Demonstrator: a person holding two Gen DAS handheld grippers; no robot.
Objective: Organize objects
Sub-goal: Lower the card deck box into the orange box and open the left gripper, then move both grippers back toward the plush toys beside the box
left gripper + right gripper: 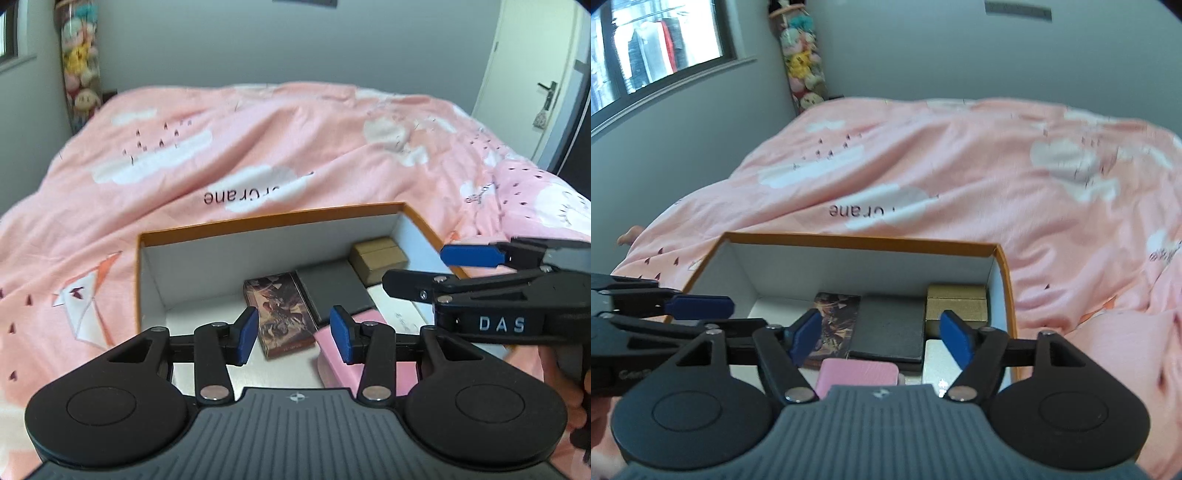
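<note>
Your left claw is spread and holds nothing; it hangs just above the near end of the orange-rimmed box. Your right claw is likewise spread and empty, over the same box. Inside the box lie a picture card box, a dark grey case, a gold box in the far right corner, a pink item and a white item nearest you. The box rests on the pink bed cover. Judgement: packing appears well advanced; the next move calls for locating anything left outside the box.
</note>
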